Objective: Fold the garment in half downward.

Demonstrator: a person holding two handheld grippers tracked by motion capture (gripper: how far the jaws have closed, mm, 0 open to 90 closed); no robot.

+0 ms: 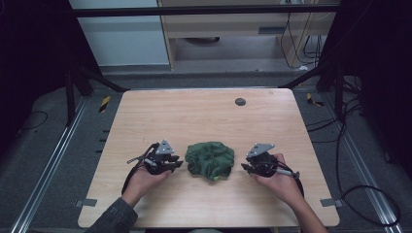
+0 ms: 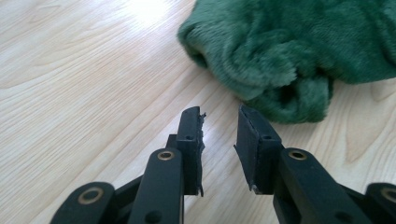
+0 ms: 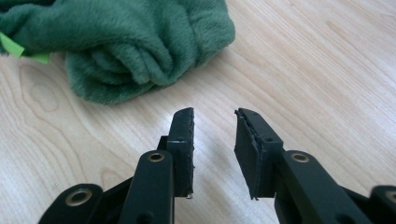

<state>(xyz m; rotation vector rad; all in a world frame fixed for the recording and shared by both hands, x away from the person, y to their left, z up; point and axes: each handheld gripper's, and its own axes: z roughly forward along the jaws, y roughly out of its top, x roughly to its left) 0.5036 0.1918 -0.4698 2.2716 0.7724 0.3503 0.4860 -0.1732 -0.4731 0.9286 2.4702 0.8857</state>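
A crumpled dark green plush cloth (image 1: 210,159) lies near the front middle of the wooden table (image 1: 194,116). My left gripper (image 1: 176,163) rests on the table just left of it, jaws open with a narrow empty gap. In the left gripper view the cloth (image 2: 289,51) bunches just ahead and to the right of that gripper (image 2: 220,114). My right gripper (image 1: 244,167) sits to the right of the cloth, open and empty. In the right gripper view the cloth (image 3: 126,46), with a bright green tag (image 3: 14,46), lies ahead and left of that gripper (image 3: 214,114).
A small dark round disc (image 1: 240,101) sits near the table's far edge. Black frame posts and cables (image 1: 350,145) stand on the floor around the table. Bare wood surrounds the cloth on all sides.
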